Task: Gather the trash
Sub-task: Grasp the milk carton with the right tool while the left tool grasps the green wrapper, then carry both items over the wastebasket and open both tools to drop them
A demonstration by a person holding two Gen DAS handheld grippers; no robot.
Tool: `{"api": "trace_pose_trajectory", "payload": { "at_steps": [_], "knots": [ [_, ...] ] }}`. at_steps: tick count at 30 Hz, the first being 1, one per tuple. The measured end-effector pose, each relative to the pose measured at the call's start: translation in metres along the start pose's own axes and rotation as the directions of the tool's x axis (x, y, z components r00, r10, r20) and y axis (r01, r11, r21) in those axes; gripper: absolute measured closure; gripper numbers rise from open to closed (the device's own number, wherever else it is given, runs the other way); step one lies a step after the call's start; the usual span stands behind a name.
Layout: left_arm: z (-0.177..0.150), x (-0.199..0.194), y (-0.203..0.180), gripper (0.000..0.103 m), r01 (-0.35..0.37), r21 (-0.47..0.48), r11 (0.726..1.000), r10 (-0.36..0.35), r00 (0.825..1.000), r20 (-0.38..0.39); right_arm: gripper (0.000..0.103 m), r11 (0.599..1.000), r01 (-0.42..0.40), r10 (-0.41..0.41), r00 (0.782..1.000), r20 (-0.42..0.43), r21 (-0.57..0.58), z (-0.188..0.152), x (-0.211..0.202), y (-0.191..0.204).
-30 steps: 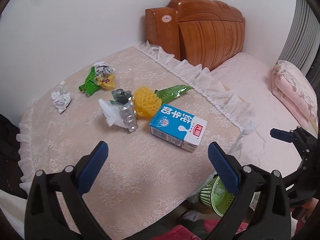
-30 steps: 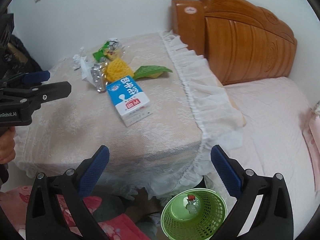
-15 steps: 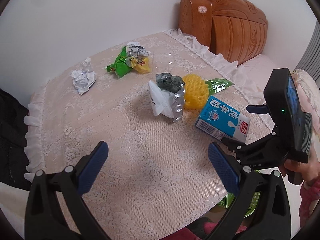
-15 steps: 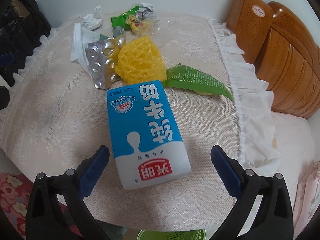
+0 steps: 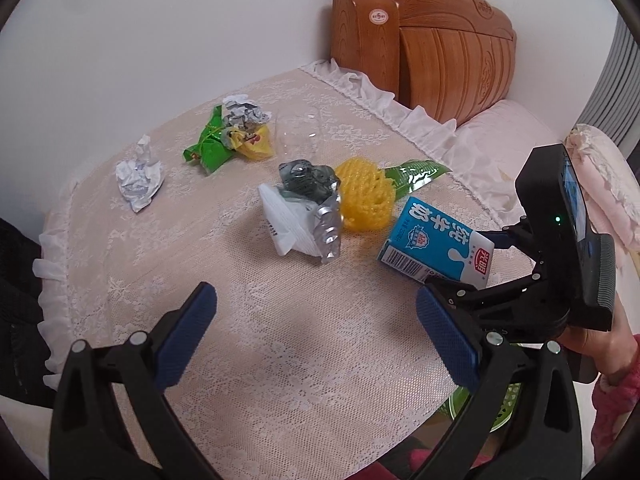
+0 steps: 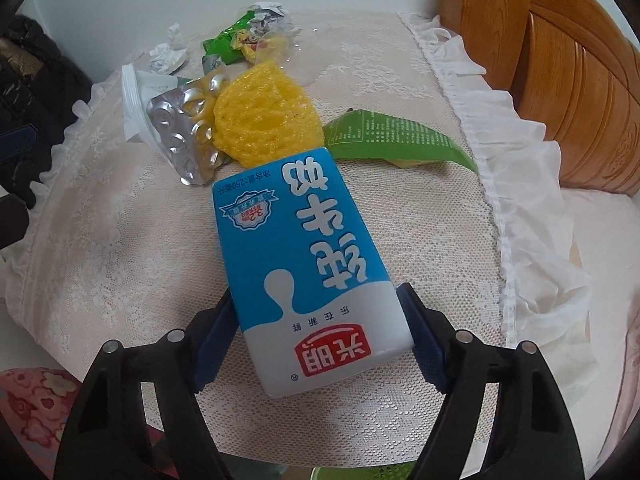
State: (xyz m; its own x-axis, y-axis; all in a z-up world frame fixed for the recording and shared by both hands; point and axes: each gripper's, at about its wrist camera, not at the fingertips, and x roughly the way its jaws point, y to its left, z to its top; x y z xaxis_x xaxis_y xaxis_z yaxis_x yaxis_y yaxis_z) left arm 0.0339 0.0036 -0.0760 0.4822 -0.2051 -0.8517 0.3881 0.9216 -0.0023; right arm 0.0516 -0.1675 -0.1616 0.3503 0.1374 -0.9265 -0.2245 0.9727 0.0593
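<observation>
A lace-covered desk (image 5: 240, 360) stands beside a bed with a wooden headboard (image 5: 440, 64). The right hand-held gripper (image 6: 320, 336) is closing across the milk carton (image 6: 304, 264), its pads at the carton's sides near the desk edge. The left hand-held gripper (image 5: 316, 336) hangs released, empty. Below the edge, a green basket (image 6: 360, 472) seems meant for trash; its contents are hidden.

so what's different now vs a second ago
The right gripper came down from over the bin onto the table and now straddles the blue milk carton; its jaws are closing on the carton's sides. The left gripper drifted a little closer, still open and empty. The carton, yellow foam net and other litter have not moved.
</observation>
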Motion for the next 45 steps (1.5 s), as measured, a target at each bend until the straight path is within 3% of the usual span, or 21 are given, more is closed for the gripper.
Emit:
{"api": "trace_pose_trajectory", "payload": {
  "at_steps": [6, 10, 14, 19, 24, 28, 32, 33, 40, 45],
  "knots": [
    [0.019, 0.004, -0.025, 0.007, 0.008, 0.093, 0.996, -0.011, 0.999, 0.031, 0.027, 0.979, -0.112, 0.106, 0.993, 0.048, 0.169, -0.012, -0.012, -0.025],
    [0.042, 0.013, -0.049, 0.007, 0.006, 0.213, 0.977, -0.022, 0.997, 0.073, 0.028, 0.911, -0.232, 0.199, 0.971, 0.129, 0.342, -0.034, -0.028, -0.057],
    [0.063, 0.042, -0.081, 0.007, 0.019, 0.359, 0.933, -0.043, 0.997, 0.059, 0.028, 0.837, -0.301, 0.229, 0.951, 0.208, 0.458, -0.059, -0.045, -0.084],
    [0.083, 0.095, -0.114, 0.007, 0.038, 0.469, 0.882, -0.035, 0.999, -0.016, 0.029, 0.794, -0.292, 0.19, 0.952, 0.239, 0.532, -0.075, -0.053, -0.108],
    [0.093, 0.14, -0.129, 0.008, 0.037, 0.508, 0.86, 0.01, 0.996, -0.089, 0.029, 0.832, -0.208, 0.124, 0.973, 0.194, 0.515, -0.074, -0.048, -0.104],
    [0.095, 0.162, -0.136, 0.025, 0.002, 0.524, 0.852, 0.061, 0.993, -0.102, 0.03, 0.844, -0.187, 0.106, 0.977, 0.186, 0.503, -0.078, -0.044, -0.1],
    [0.099, 0.17, -0.134, 0.043, 0.025, 0.483, 0.875, 0.04, 0.992, -0.123, 0.03, 0.851, -0.168, 0.086, 0.979, 0.182, 0.497, -0.078, -0.045, -0.1],
    [0.101, 0.17, -0.133, 0.057, 0.038, 0.468, 0.883, 0.027, 0.991, -0.131, 0.03, 0.852, -0.166, 0.085, 0.98, 0.181, 0.497, -0.078, -0.045, -0.1],
    [0.111, 0.157, -0.116, 0.068, 0.087, 0.356, 0.93, -0.047, 0.992, -0.12, 0.029, 0.856, -0.147, 0.077, 0.984, 0.16, 0.496, -0.071, -0.037, -0.095],
    [0.118, 0.136, -0.097, 0.069, 0.152, 0.239, 0.959, -0.132, 0.986, -0.097, 0.024, 0.887, -0.059, 0.01, 0.994, 0.108, 0.458, -0.054, -0.03, -0.083]
  ]
}}
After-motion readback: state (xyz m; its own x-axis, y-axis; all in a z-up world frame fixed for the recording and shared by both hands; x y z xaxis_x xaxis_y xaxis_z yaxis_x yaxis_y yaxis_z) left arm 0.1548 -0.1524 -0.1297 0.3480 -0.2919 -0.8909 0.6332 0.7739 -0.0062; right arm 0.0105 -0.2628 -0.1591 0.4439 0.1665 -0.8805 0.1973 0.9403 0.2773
